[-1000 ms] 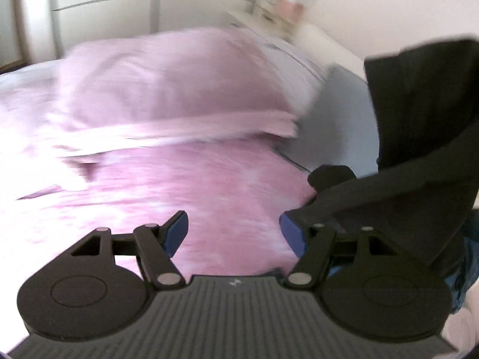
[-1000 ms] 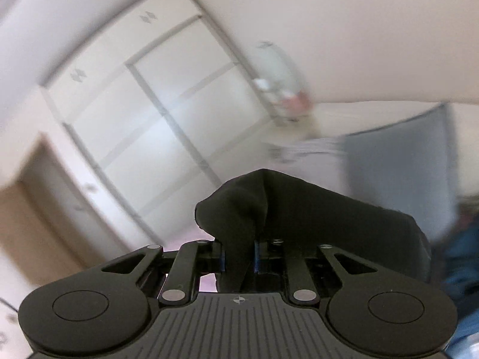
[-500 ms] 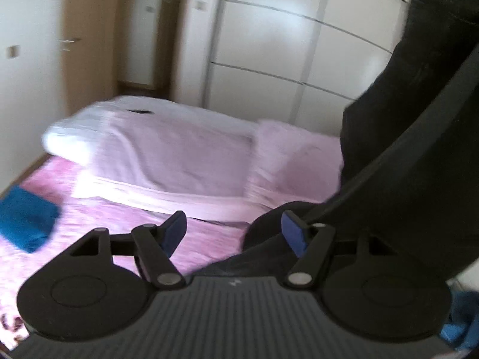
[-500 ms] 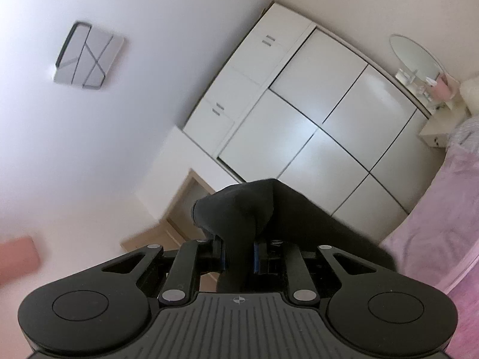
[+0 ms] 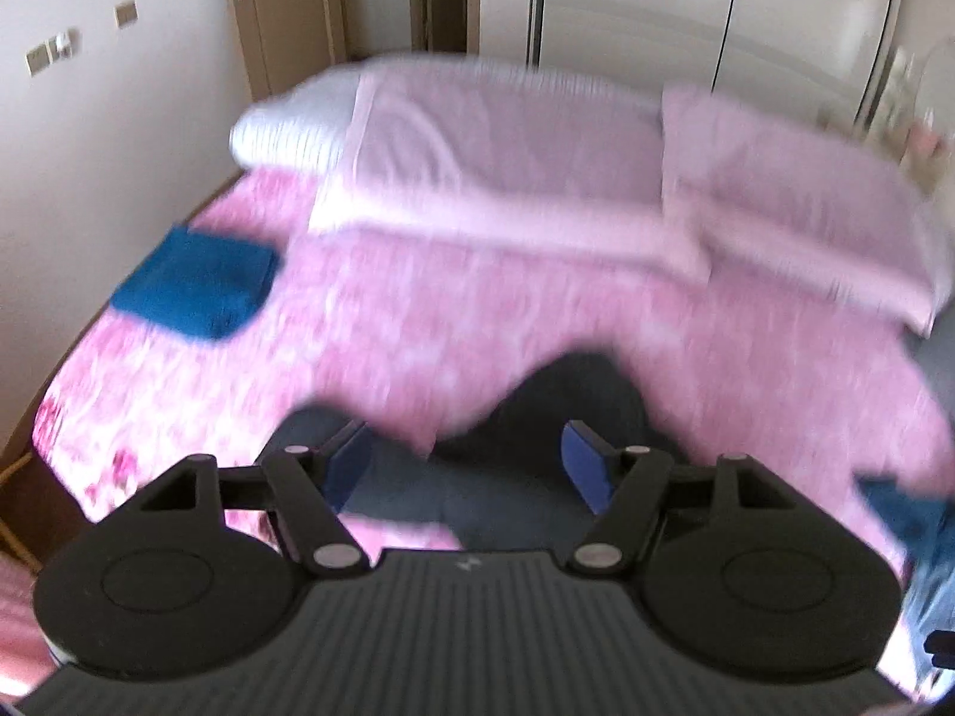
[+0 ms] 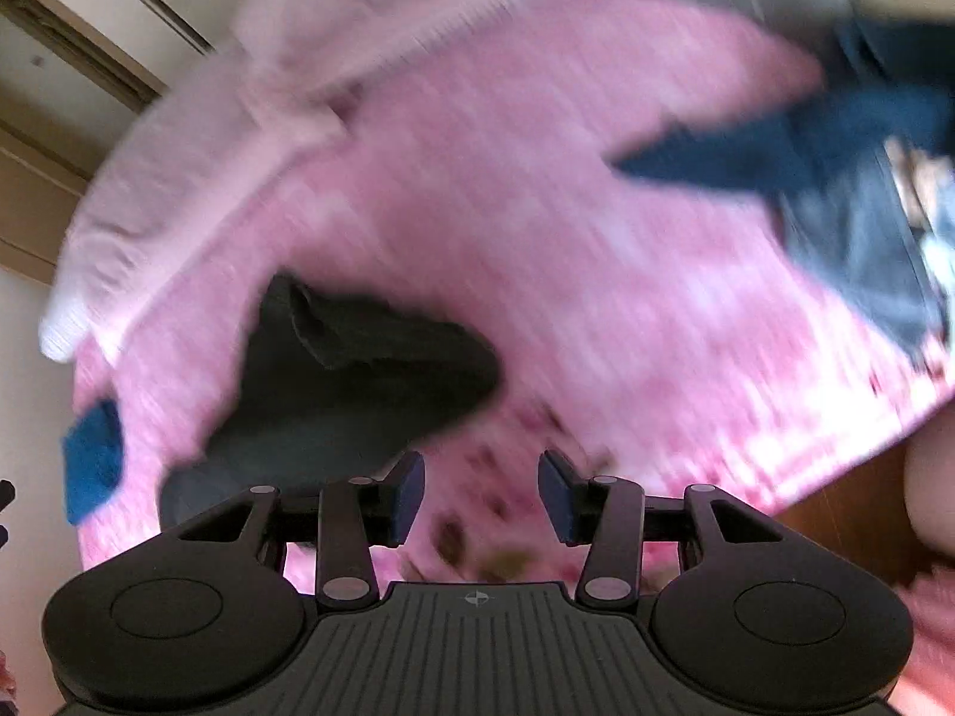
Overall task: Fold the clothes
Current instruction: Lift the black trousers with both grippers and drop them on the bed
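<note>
Both wrist cameras look steeply down along their fingers onto a pink bedspread. The left view faces the pillows at upper centre. The right view sits nearer. Both share the dark garment and folded blue cloth at left.

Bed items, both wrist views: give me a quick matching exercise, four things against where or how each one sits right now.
Things:
1. black garment
2. folded blue cloth
3. pillows
4. right gripper

Places or states:
A. at the head of the bed, by the wardrobe
B. jaws opening, nothing between them
C. crumpled on the pink bedspread, near both grippers
D. neat square at the bed's edge, near the wall

Pairs: 1-C, 2-D, 3-A, 4-B
</note>
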`<act>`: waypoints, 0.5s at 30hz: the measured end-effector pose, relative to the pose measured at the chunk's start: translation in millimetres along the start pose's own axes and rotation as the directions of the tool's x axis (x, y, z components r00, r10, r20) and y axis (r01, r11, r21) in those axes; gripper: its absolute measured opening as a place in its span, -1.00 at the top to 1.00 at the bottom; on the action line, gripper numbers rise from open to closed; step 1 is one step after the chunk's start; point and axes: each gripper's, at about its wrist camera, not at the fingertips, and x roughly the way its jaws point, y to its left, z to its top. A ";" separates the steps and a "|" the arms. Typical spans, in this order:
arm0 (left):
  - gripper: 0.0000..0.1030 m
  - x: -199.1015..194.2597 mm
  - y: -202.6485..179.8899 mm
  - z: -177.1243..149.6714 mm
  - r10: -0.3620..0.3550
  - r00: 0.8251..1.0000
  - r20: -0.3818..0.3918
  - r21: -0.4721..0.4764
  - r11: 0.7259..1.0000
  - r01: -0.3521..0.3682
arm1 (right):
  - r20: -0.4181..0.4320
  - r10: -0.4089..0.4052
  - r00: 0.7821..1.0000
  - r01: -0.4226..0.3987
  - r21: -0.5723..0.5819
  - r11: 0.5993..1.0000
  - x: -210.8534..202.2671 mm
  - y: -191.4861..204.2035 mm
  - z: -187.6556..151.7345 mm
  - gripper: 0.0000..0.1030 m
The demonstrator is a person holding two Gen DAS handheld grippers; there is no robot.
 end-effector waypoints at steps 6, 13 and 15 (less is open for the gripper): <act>-0.30 -20.8 -25.6 -64.3 0.039 0.996 -0.084 0.043 0.998 -0.035 | 0.063 -0.016 0.998 0.034 -0.299 0.954 -14.5 -18.6 -64.1 0.10; -0.30 -40.6 -38.7 -128.5 0.132 0.984 -0.122 0.113 0.987 -0.118 | 0.036 -0.035 0.999 0.049 -0.554 0.831 16.6 -24.2 -153.7 0.10; -0.30 -51.9 -39.9 -144.6 0.150 0.981 -0.124 0.124 0.983 -0.135 | 0.000 -0.017 1.000 0.014 -0.579 0.815 21.3 -19.6 -165.7 0.10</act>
